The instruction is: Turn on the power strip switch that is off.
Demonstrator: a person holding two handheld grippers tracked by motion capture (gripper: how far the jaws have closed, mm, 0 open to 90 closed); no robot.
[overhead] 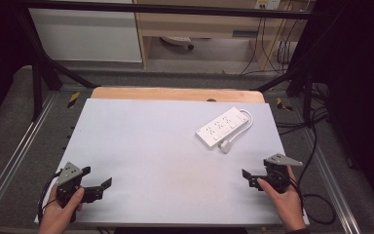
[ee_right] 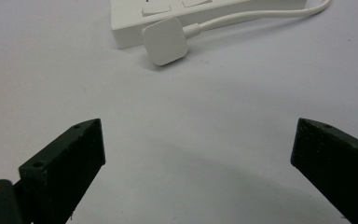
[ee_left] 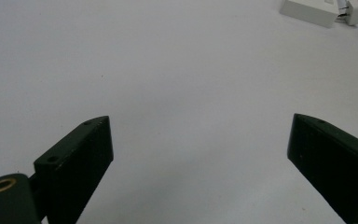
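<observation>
1. The table top (overhead: pixel 151 146) is a smooth, matt, pale grey-white sheet; a strip of bare light wood (overhead: pixel 175 93) shows along its far edge.
2. The power strip (overhead: pixel 222 126), its plug (ee_right: pixel 165 41) and its cord (ee_right: pixel 261 15) look like smooth white plastic with a slight sheen.
3. The left gripper (ee_left: pixel 200 154) and right gripper (ee_right: pixel 198 154) each carry 2 matt black jaws; a brass-coloured metal insert (ee_left: pixel 2 185) sits at one jaw's base.
4. The floor (overhead: pixel 9 122) looks like rough grey carpet.

power strip (ee_right: pixel 186 18) chopped off by top edge in right gripper view, socket details too tiny from high view (overhead: pixel 222 126)
</observation>
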